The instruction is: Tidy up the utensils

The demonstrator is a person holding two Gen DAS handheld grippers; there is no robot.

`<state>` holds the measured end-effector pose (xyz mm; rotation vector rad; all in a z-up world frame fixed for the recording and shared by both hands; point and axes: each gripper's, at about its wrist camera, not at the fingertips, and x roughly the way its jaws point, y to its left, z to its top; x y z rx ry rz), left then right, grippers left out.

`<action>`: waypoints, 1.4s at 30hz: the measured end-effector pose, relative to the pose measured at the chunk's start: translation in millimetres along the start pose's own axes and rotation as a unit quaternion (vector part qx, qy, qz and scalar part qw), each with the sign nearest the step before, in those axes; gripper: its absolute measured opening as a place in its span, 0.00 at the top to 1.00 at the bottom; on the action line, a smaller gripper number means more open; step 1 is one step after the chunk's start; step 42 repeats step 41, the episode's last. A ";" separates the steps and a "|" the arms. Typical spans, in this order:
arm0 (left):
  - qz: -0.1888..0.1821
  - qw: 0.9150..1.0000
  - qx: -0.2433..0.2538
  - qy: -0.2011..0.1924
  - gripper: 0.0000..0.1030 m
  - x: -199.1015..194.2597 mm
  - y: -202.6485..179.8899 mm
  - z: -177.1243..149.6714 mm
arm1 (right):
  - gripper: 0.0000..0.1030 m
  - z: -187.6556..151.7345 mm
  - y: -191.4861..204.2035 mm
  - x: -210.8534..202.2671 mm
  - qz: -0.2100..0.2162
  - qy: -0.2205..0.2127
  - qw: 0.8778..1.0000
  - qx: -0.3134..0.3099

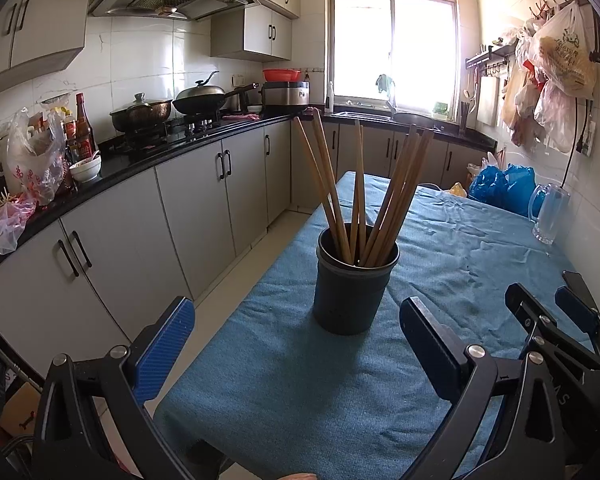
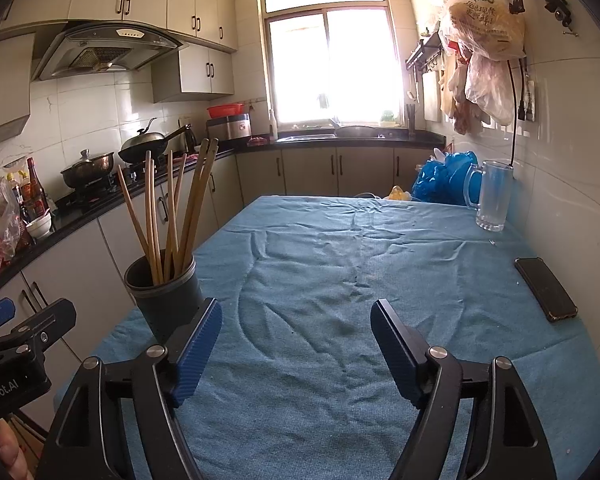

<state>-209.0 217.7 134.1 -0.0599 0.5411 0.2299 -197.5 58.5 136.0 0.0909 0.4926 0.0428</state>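
A dark round holder [image 1: 354, 284] stands on the blue tablecloth [image 1: 284, 380] near the table's left edge, with several wooden chopsticks [image 1: 356, 192] standing in it. My left gripper [image 1: 296, 334] is open and empty, just in front of the holder. My right gripper [image 2: 296, 340] is open and empty over the cloth [image 2: 340, 264], to the right of the holder [image 2: 166, 296] and its chopsticks [image 2: 172, 216]. The right gripper also shows at the right edge of the left wrist view [image 1: 556, 312].
A black phone [image 2: 545, 289] lies near the table's right edge. A glass mug [image 2: 490, 196] and blue plastic bags [image 2: 440, 178] sit at the far right by the wall. The kitchen counter [image 1: 112, 172] with pots runs along the left, across a narrow aisle.
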 end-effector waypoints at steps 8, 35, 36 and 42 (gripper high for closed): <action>-0.001 1.000 -0.001 0.002 0.01 -0.1 0.5 -1.9 | 0.21 -1.0 -0.4 -0.4 -0.002 0.000 1.000 -0.001; 0.000 1.000 -0.003 0.018 0.01 3.3 1.9 -6.9 | 0.21 -7.4 -0.8 6.1 0.002 0.009 1.000 -0.007; 0.001 1.000 -0.003 0.019 0.01 5.1 3.0 -4.5 | 0.21 -7.5 -1.4 6.7 0.002 0.009 1.000 -0.006; 0.002 1.000 0.000 0.024 0.01 6.3 -1.0 -4.2 | 0.20 -9.2 -7.8 11.0 0.005 0.017 1.000 0.001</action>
